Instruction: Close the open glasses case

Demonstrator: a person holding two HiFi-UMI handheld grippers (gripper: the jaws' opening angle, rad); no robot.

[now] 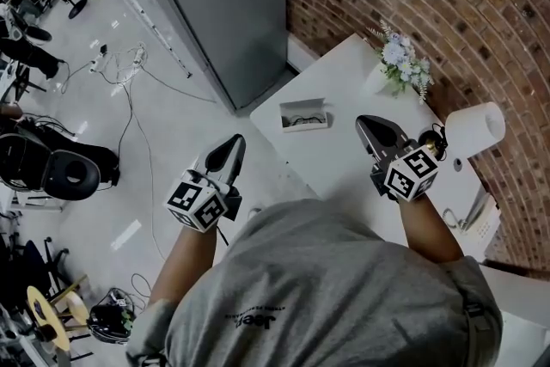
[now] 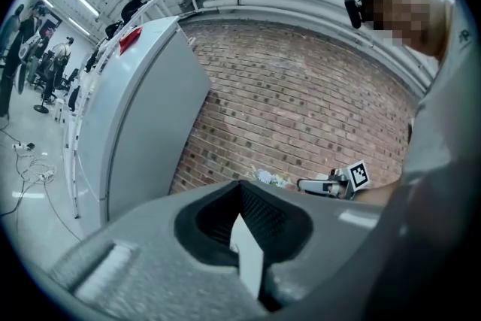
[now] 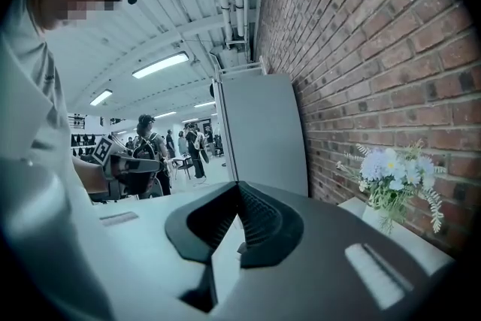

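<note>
A: So, where is the glasses case (image 1: 305,114)?
B: Lying open on the white table (image 1: 342,161), just ahead of both grippers and between them, touching neither.
A: And the jaws?
B: The left gripper (image 1: 234,143) and the right gripper (image 1: 369,127) are both clenched and empty.

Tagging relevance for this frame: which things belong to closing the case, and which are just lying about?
Job:
- glasses case, open on the table
- left tool, shut, empty
- right tool, shut, empty

Lying about:
- flowers
- paper roll
- cabinet
</note>
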